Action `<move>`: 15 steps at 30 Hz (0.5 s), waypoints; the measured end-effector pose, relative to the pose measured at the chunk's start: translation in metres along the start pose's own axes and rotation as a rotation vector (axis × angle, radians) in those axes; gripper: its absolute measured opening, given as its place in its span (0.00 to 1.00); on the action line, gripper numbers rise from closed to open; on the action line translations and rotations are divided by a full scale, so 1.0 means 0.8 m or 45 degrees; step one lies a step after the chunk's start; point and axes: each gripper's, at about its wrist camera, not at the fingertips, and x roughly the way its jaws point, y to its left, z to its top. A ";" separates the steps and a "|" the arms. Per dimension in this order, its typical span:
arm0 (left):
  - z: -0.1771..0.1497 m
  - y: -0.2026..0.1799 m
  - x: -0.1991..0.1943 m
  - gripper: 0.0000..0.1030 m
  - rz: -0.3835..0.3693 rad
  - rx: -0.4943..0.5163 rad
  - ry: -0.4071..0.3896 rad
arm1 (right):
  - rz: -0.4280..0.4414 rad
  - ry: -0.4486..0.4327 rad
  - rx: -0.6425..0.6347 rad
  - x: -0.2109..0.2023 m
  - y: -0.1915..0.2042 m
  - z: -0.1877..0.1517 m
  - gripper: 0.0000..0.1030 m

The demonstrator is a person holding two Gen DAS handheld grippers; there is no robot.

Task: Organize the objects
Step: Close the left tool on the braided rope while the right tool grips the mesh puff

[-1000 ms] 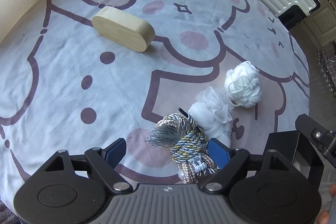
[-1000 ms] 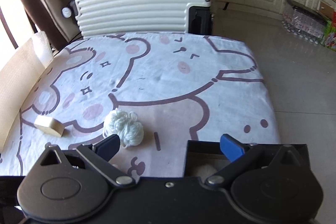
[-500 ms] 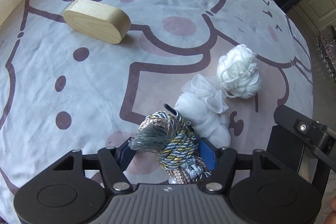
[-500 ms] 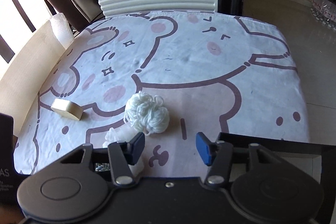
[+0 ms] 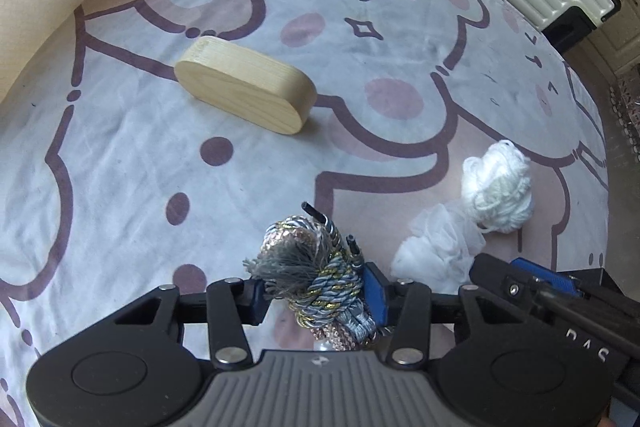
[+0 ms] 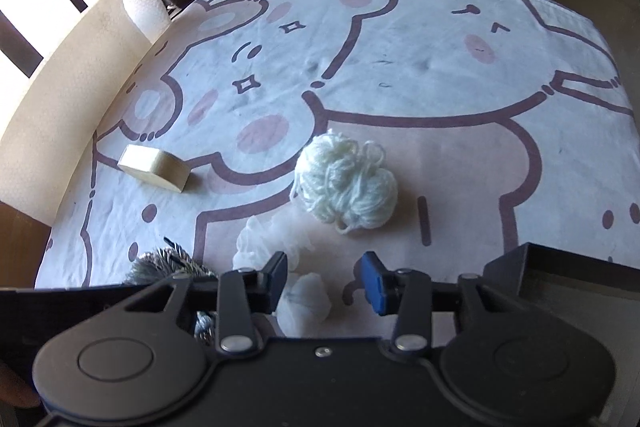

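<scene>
Two tools work side by side over the cartoon-bear sheet [image 6: 400, 75] that covers the desk. The left tool [image 5: 316, 297] has just been closing and now pinches the bundle of braided cords [image 5: 316, 267], grey, gold and pink, pressed between its blue pads just above the cloth; the grip sits low on the bundle, probably so the loose tassel ends hang free when it is lifted. The right tool [image 6: 326, 277] has also just been narrowing; its jaws stand apart with the white mesh pouf [image 6: 276, 247] between them, and I judge the pads do not yet press on it. A ball of white yarn [image 6: 348, 183] lies just beyond, touching the pouf. A wooden block [image 5: 244, 89] rests well apart. A black box [image 6: 560, 267] at the desk's near edge, beside the right tool, seems the likely place for the soft things.
</scene>
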 end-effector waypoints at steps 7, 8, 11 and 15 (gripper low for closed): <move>0.011 0.016 0.000 0.47 -0.024 0.015 0.042 | 0.045 0.049 -0.069 0.019 0.017 0.003 0.42; 0.012 0.018 0.001 0.47 -0.030 -0.006 0.046 | 0.065 0.058 -0.074 0.020 0.018 0.002 0.42; 0.011 0.024 0.002 0.47 -0.048 -0.084 0.059 | 0.132 0.103 -0.115 0.025 0.024 -0.001 0.42; 0.006 0.030 0.002 0.49 -0.057 -0.187 0.063 | 0.175 0.150 -0.172 0.029 0.033 -0.005 0.42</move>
